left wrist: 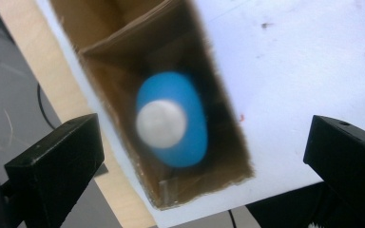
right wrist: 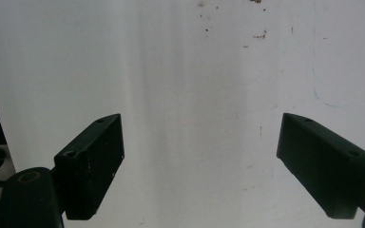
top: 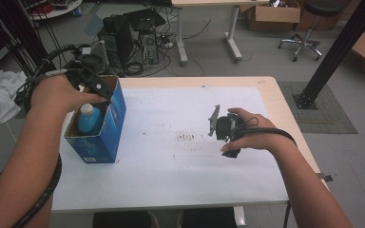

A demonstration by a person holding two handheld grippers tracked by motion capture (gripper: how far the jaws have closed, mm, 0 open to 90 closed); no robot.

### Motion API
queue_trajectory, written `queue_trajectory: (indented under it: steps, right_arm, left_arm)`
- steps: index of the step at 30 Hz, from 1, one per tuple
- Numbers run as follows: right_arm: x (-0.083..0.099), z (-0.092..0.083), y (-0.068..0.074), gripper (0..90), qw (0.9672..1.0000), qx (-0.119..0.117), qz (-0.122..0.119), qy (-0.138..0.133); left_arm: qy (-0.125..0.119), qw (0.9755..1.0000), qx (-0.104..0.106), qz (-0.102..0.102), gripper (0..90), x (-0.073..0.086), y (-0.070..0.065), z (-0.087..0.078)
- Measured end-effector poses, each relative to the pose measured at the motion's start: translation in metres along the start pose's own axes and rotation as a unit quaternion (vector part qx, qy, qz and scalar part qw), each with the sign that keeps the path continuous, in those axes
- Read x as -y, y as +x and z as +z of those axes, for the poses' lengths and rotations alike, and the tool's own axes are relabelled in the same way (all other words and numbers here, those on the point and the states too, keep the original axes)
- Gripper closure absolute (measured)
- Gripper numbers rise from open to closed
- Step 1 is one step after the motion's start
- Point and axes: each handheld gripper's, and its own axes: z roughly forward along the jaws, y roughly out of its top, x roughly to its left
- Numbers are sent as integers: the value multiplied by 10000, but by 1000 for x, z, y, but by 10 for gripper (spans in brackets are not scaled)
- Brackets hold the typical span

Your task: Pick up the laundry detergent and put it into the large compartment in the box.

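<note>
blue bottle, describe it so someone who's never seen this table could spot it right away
Start at the white-topped table and go to its left edge, where an open blue cardboard box stands. The blue bottle stands upright inside that box, right under the open left gripper. Its white cap and rounded blue body set it apart from the brown inner walls around it.

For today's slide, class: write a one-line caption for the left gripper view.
Open left tongs poised above a blue bottle with a white cap standing inside a cardboard box at the white table's edge.
</note>
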Motion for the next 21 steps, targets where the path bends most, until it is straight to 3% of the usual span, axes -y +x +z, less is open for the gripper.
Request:
queue_trajectory:
  steps: [1,2,4,8,10,14,16,21]
  right_arm:
    - [0,0,0,160,10000,-2,1,-10]
    - [0,-1,-1,160,10000,0,-8,0]
    - [-1,-1,-1,160,10000,9,-17,16]
    - [-2,-2,-3,160,10000,-3,-29,54]
    - [-2,-3,-4,160,10000,-9,-23,41]
    - [-3,-5,-6,160,10000,-12,-31,78]
    - [-3,-6,-7,160,10000,-11,-30,77]
    - [-4,-6,-10,160,9999,-42,-43,146]
  left_arm:
    - [-49,9999,14,138,1,-1,-3,-3]
    - [-49,9999,14,138,1,-1,-3,-3]
    - [-72,9984,83,546,1,-5,-14,-9]
    - [-165,9930,239,1141,1,-8,-31,-15]
    - [-225,9903,301,1338,1,-10,-40,-17]
    - [-295,9815,288,1870,1,-13,-56,-22]
    - [-441,9752,331,2141,1,-14,-63,-25]
    - [-438,9627,325,2650,1,-18,-82,-21]
